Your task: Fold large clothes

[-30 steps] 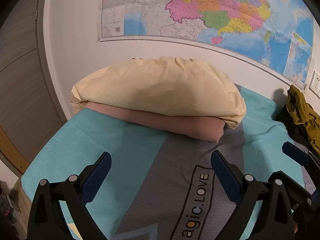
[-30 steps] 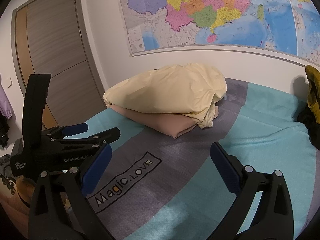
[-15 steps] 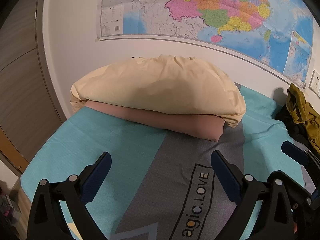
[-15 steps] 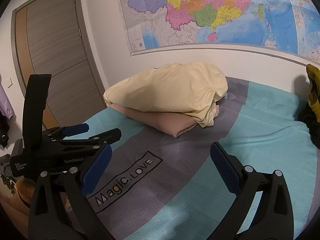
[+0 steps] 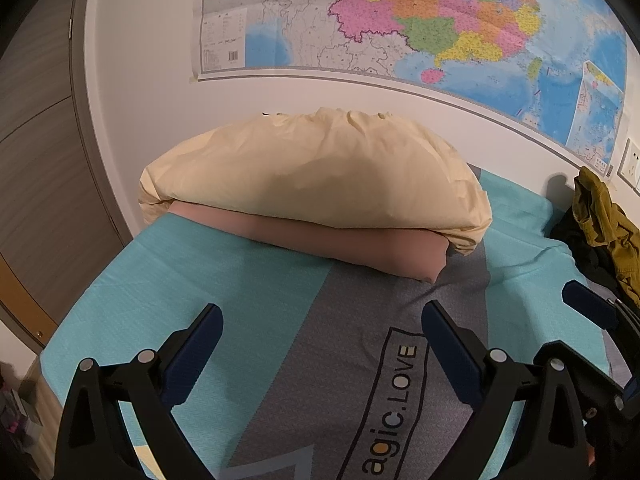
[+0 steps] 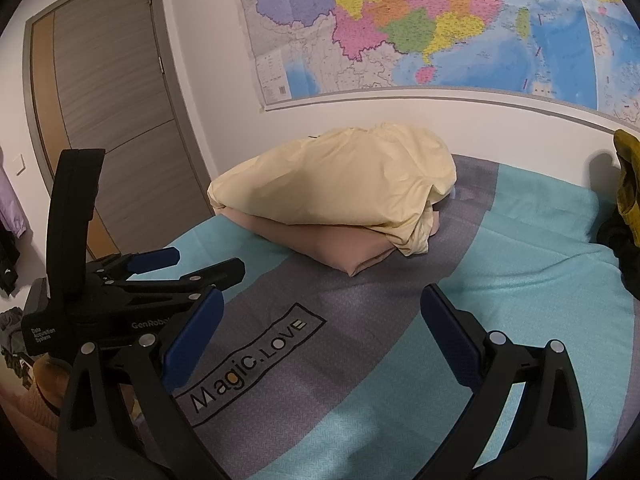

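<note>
Holding both my left gripper [image 5: 320,344] and right gripper [image 6: 322,324] spread wide and empty over the teal-and-grey bedspread [image 6: 520,280], I judge nothing started: the crumpled mustard-olive garment [image 5: 604,224] sits unfolded at the frame's right edge, beyond the cream-and-pink folded bedding stack [image 5: 312,184].

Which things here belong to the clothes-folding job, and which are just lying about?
Job: left gripper, right gripper, both open; unfolded clothes heaped at the bed's right; bed.

Lying about: pillow, pink bedding under it, map, door.
</note>
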`<state>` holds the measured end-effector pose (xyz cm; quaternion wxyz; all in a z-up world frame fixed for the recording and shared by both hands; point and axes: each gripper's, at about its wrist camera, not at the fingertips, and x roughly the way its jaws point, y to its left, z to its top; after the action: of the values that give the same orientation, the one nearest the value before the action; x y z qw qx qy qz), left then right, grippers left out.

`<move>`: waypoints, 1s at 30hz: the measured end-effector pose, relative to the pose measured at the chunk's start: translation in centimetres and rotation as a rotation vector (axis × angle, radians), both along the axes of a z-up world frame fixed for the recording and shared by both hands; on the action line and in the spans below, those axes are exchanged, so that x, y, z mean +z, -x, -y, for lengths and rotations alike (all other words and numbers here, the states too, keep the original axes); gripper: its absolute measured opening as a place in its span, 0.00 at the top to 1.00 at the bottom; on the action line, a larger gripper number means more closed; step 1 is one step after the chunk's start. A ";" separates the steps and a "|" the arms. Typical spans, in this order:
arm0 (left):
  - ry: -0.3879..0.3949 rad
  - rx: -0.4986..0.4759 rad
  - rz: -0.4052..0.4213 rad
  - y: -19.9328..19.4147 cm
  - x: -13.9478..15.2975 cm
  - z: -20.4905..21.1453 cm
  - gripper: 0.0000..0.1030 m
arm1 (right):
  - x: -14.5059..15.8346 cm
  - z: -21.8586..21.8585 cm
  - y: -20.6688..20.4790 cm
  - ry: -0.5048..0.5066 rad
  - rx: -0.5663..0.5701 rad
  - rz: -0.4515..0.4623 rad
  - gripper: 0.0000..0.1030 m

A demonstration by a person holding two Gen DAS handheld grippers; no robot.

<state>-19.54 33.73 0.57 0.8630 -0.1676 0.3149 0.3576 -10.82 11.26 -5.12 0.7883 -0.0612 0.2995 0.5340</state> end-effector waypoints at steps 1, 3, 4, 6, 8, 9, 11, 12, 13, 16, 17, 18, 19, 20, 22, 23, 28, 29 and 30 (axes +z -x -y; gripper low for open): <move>-0.001 0.000 0.000 0.0 0.0 0.0 0.07 | 0.0 -0.1 0.0 -0.001 0.000 0.002 0.06; -0.001 0.001 -0.002 0.0 0.0 0.0 0.07 | 0.1 0.0 0.0 -0.003 -0.001 0.001 0.06; 0.001 0.001 -0.002 0.0 0.0 0.0 0.07 | 0.1 -0.1 0.0 -0.002 0.000 0.002 0.06; 0.003 0.000 -0.003 -0.1 0.0 -0.1 0.07 | 0.1 -0.1 0.0 -0.002 -0.001 0.003 0.06; 0.002 0.001 -0.004 -0.1 0.0 -0.1 0.07 | 0.1 -0.1 0.0 -0.004 0.002 0.001 0.06; 0.003 0.000 -0.004 -0.1 0.0 -0.1 0.07 | 0.1 -0.1 0.0 -0.003 0.001 0.002 0.06; 0.004 0.001 -0.004 -0.1 0.0 -0.1 0.07 | 0.1 -0.1 0.0 -0.003 0.002 0.003 0.06; 0.004 0.001 -0.003 -0.1 0.0 -0.2 0.07 | 0.1 -0.2 0.0 -0.003 0.001 0.002 0.06; 0.005 0.000 -0.003 -0.1 0.0 -0.2 0.07 | 0.0 -0.2 0.0 -0.004 0.002 0.001 0.06; 0.002 0.001 -0.004 -0.1 0.0 -0.3 0.07 | 0.0 -0.2 0.0 -0.001 0.001 0.001 0.06; 0.002 0.002 -0.005 -0.1 -0.1 -0.2 0.07 | 0.0 -0.2 0.1 0.000 0.001 0.000 0.06; 0.003 0.002 -0.005 0.0 -0.1 -0.2 0.07 | 0.0 -0.2 0.2 0.000 0.001 -0.001 0.06; 0.003 0.002 -0.004 -0.1 -0.1 -0.2 0.07 | 0.0 -0.2 0.1 -0.001 -0.001 -0.002 0.06; -0.003 0.004 -0.005 -0.1 -0.1 -0.2 0.07 | 0.0 -0.2 0.2 -0.002 0.000 -0.001 0.06; -0.019 0.004 -0.004 -0.1 0.0 0.0 0.07 | 0.0 -0.1 0.1 0.000 -0.001 -0.001 0.06; -0.041 0.003 0.001 0.0 0.1 0.3 0.07 | 0.0 -0.1 0.1 -0.003 -0.002 -0.004 0.06; -0.033 -0.022 0.009 -0.4 0.2 0.9 0.07 | 0.0 0.7 -0.1 -0.011 -0.017 -0.006 0.06; -0.009 -0.034 0.013 -0.6 0.1 0.9 0.07 | 0.1 1.2 -0.3 -0.012 -0.029 -0.005 0.06; 0.029 -0.056 0.026 -0.9 -0.1 0.9 0.07 | 0.1 1.7 -0.6 -0.014 -0.047 -0.006 0.06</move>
<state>-18.67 32.82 0.50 0.8742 -0.1756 0.3135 0.3266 -10.27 9.52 -5.05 0.8002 -0.0471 0.2992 0.5177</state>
